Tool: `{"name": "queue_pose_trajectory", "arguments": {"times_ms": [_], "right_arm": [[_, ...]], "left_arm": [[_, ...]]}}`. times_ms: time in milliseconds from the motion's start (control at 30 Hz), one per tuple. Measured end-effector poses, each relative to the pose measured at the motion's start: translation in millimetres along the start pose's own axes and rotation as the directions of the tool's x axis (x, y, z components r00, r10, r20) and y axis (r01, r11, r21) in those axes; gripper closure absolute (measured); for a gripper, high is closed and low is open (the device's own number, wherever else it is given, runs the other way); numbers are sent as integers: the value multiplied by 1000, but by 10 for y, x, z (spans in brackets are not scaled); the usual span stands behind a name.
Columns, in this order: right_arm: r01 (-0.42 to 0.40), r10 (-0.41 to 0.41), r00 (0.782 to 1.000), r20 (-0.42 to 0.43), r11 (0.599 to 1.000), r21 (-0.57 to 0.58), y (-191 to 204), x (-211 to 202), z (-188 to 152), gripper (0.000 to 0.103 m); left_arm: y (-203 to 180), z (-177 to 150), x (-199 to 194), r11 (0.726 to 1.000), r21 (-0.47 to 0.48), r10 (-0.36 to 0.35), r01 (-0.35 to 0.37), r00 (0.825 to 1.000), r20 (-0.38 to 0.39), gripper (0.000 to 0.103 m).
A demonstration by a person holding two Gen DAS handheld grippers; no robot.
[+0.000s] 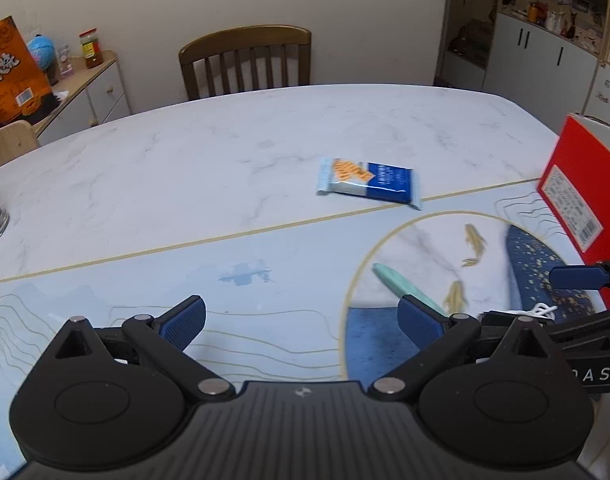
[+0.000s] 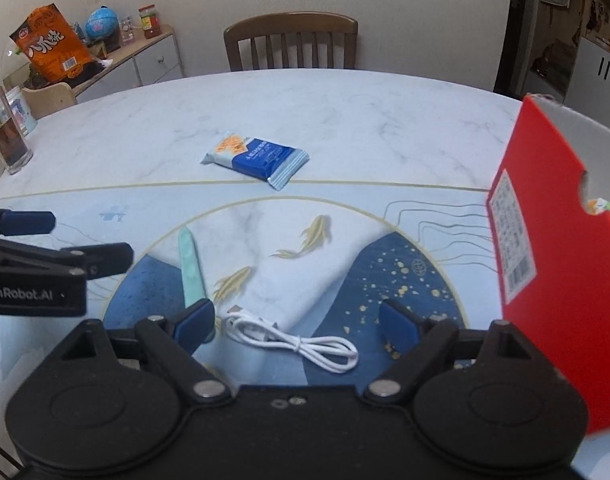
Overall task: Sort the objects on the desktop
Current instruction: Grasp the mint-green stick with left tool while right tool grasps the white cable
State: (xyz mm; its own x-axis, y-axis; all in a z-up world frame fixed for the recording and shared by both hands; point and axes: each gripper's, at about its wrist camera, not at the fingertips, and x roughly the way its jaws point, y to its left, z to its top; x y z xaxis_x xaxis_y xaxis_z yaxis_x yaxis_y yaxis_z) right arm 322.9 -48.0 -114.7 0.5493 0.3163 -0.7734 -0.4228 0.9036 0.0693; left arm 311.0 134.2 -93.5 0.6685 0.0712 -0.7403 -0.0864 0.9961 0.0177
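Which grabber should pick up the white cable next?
Probably the right gripper. It is open, and the cable lies right between its fingers, with the red box just beside it. The left gripper, also open, points at bare mat further left.

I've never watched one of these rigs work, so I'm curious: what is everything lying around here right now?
snack packet: one, blue and white, mid-table
pen-like stick: one, mint green, on the mat, near side
cable: one, white, coiled, between the right gripper's fingers
box: one, red, open, right edge
table: one, white marble
chair: one, brown, behind the table
glass: one, clear, left edge
left gripper: black, blue pads, open
right gripper: same, open
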Motion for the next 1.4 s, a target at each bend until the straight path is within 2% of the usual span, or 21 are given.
{"name": "queue_pose_trajectory", "arguments": {"times_ms": [233, 467, 867, 967, 1100, 1167, 1233, 1267, 1333, 1400], "right_arm": [[42, -42, 999, -24, 999, -25, -34, 74, -56, 16], [53, -53, 998, -20, 998, -20, -128, -35, -161, 17], [41, -41, 999, 12, 999, -34, -191, -111, -213, 38], [32, -31, 999, 19, 998, -49, -195, -134, -228, 46], [14, -12, 1000, 21, 997, -74, -188, -159, -228, 61], [9, -7, 1000, 21, 997, -83, -186, -171, -230, 64], [1, 1, 1000, 22, 996, -91, -188, -175, -232, 72], [0, 2, 1000, 22, 995, -98, -187, -176, -232, 72], [3, 0, 1000, 23, 993, -114, -176, -182, -237, 73], [4, -1, 1000, 23, 992, -129, -164, -194, -246, 73]], "left_arm": [[-37, 7, 36, 1000, 1, -15, 15, 1000, -5, 0], [-300, 5, 79, 998, 22, -51, 51, 999, -5, 0], [-531, 20, 212, 998, 10, -56, 56, 998, -7, 3], [-568, 26, 233, 998, 6, -63, 64, 998, -9, 15], [-602, 15, 272, 997, -2, -76, 76, 997, -25, 41], [-633, 1, 273, 997, 8, -74, 74, 997, -24, 43], [-666, -10, 264, 997, 20, -75, 75, 997, -20, 48], [-677, -14, 260, 997, 25, -73, 73, 997, -19, 50], [-704, -17, 252, 996, 43, -74, 75, 997, -14, 63], [-723, -24, 246, 994, 63, -87, 87, 996, -8, 72]]}}
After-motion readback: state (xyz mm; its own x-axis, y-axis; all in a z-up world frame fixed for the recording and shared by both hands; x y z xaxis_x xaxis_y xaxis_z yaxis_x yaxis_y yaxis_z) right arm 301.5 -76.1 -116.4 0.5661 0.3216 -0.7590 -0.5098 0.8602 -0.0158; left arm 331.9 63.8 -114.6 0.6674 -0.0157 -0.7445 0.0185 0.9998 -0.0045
